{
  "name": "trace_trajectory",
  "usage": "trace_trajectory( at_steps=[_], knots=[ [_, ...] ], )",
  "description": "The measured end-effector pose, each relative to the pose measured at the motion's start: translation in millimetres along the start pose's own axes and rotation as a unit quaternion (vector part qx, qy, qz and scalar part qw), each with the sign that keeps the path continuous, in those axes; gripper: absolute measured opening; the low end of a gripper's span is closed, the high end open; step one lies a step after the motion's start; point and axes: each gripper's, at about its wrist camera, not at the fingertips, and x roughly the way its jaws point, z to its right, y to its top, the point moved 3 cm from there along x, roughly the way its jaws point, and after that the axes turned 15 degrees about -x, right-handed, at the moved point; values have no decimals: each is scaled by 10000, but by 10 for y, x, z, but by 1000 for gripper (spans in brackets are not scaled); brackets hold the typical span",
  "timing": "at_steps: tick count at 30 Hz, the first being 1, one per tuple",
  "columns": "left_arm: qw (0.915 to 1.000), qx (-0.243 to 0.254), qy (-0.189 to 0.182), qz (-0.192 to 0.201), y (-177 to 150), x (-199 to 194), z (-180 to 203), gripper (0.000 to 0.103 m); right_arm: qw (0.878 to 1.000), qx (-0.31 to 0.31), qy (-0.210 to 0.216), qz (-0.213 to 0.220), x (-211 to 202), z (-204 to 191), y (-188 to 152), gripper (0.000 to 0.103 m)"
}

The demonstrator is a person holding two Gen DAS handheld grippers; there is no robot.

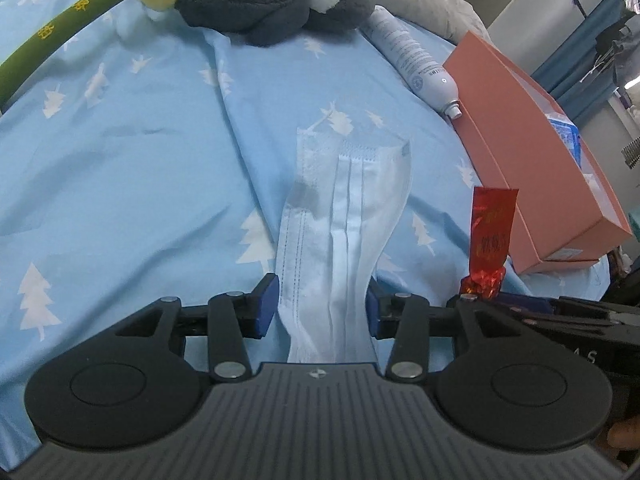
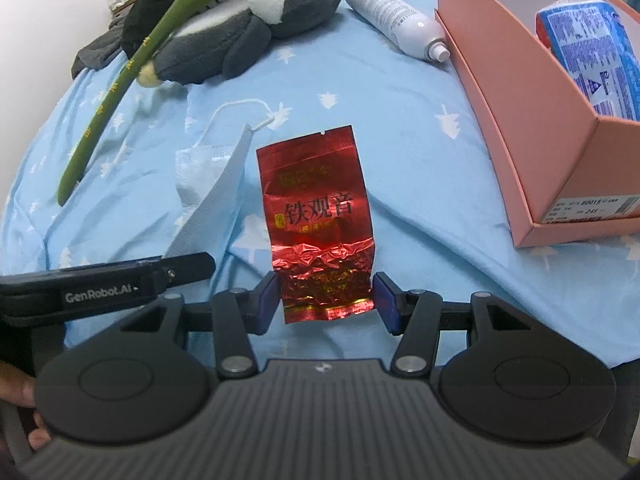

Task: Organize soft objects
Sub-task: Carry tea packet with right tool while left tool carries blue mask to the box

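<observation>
A white pleated face mask point(image 1: 344, 208) runs from between my left gripper's point(image 1: 322, 308) blue pads out over the blue bedsheet point(image 1: 140, 160). The jaws stand at the mask's edges without squeezing it, so the gripper is open. In the right wrist view the mask point(image 2: 212, 184) lies just left of a red foil tea packet point(image 2: 320, 216). My right gripper point(image 2: 326, 300) is shut on the crumpled lower end of that packet and holds it upright above the sheet. The packet point(image 1: 490, 232) also shows at the right of the left wrist view.
A pink cardboard box point(image 2: 500, 100) at the right holds a blue packet point(image 2: 592, 60). A white spray bottle point(image 2: 396, 16) lies beside its far end. A grey plush toy point(image 2: 240, 28), a green stick point(image 2: 120, 76) and dark cloth sit at the back left.
</observation>
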Motion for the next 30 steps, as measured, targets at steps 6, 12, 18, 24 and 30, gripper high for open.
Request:
trace_trajectory(
  at_steps=[6,12,18,24,30],
  knots=[
    [9998,137,162,66,-4,61,81,49,9999,11,58,-84,89,34,-14,54],
    [9990,203,395,86,-10,101,119,33,9999,-10,117,-123,141,43,-12,54],
    [9987,106,489,124,11,78,156,12,9999,-36,146,-78,108,47,17,54],
    [9984,44,486,289,2,-72,201,10,9999,-25,127,44,-35,68,32,54],
    [9977,24,365,568,-1,-373,268,9,9997,-81,79,210,-240,33,37,54]
  ],
)
